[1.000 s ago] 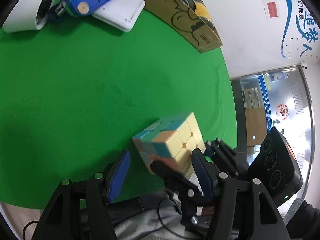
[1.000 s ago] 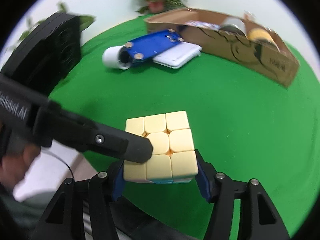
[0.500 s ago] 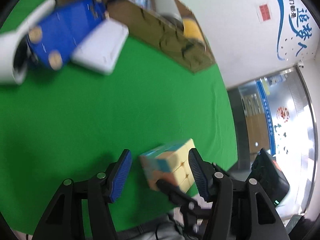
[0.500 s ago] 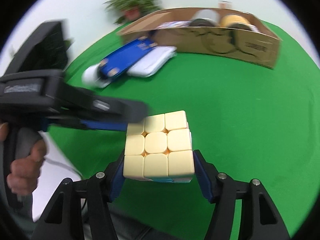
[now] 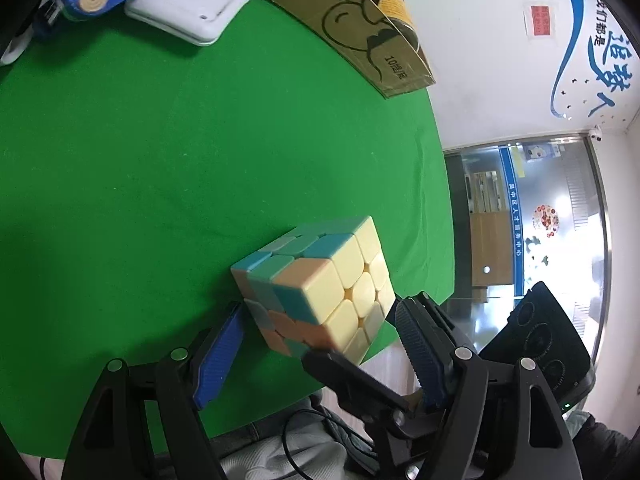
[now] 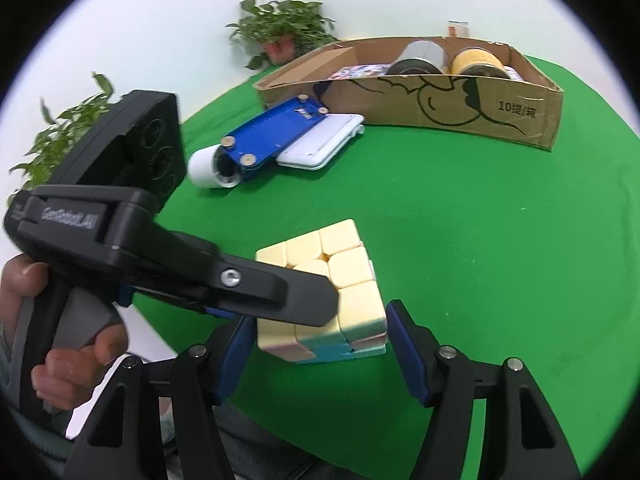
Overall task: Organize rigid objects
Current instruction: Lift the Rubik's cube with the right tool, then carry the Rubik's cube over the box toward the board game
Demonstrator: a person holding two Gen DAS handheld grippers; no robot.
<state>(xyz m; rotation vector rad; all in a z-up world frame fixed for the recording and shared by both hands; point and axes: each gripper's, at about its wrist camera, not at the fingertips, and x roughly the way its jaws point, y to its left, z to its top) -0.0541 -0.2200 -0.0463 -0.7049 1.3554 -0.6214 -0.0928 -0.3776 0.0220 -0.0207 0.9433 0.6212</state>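
A pastel puzzle cube (image 5: 316, 288) with a pale yellow top (image 6: 332, 280) is near the front edge of the green table. My left gripper (image 5: 316, 348) straddles it with its blue pads apart on both sides; one of its black fingers (image 6: 224, 280) crosses the cube in the right wrist view. My right gripper (image 6: 320, 344) is around the cube too, with a visible gap between its pads and the cube. A cardboard box (image 6: 440, 108) at the far side holds two cans.
A blue case (image 6: 276, 136), a white flat device (image 6: 324, 146) and a white roll (image 6: 206, 166) lie together beside the box. They also show at the top left of the left wrist view (image 5: 196, 4). Potted plants (image 6: 280, 32) stand behind the table (image 6: 500, 220).
The right gripper's pads were tight on the cube; now they stand apart from it and the cube sits tilted. The left gripper has come in around the cube.
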